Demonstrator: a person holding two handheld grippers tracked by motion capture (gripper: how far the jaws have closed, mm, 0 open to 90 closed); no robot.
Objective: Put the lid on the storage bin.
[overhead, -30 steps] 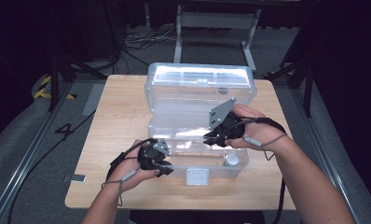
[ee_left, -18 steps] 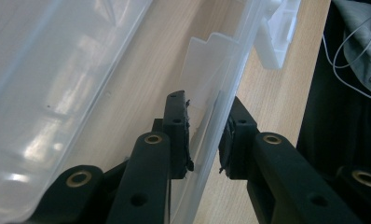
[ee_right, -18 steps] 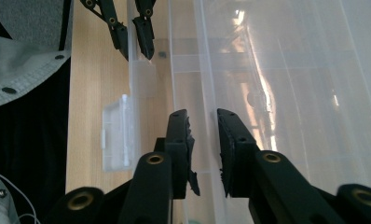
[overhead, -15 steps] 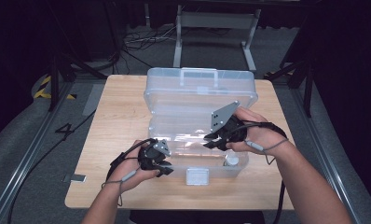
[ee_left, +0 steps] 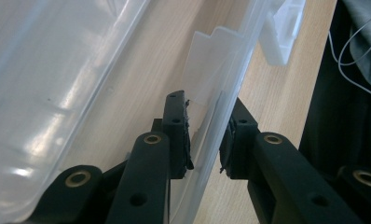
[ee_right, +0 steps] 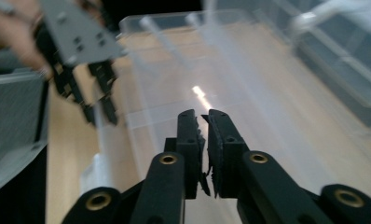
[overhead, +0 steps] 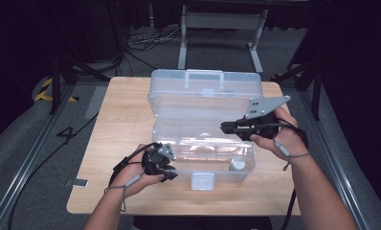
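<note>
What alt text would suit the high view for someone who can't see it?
A clear plastic box lies open on a wooden table; the left hand-held gripper grips its front wall, and the right hand-held gripper hangs over it, shut.

From the left gripper (ee_left: 206,140) I look along its two black jaws, which straddle the thin front wall of the clear plastic box (ee_left: 221,112), one pad on each side. Pale wooden table (ee_left: 272,102) shows through and beside it. A white latch (ee_left: 279,39) sits at the box's edge.
</note>
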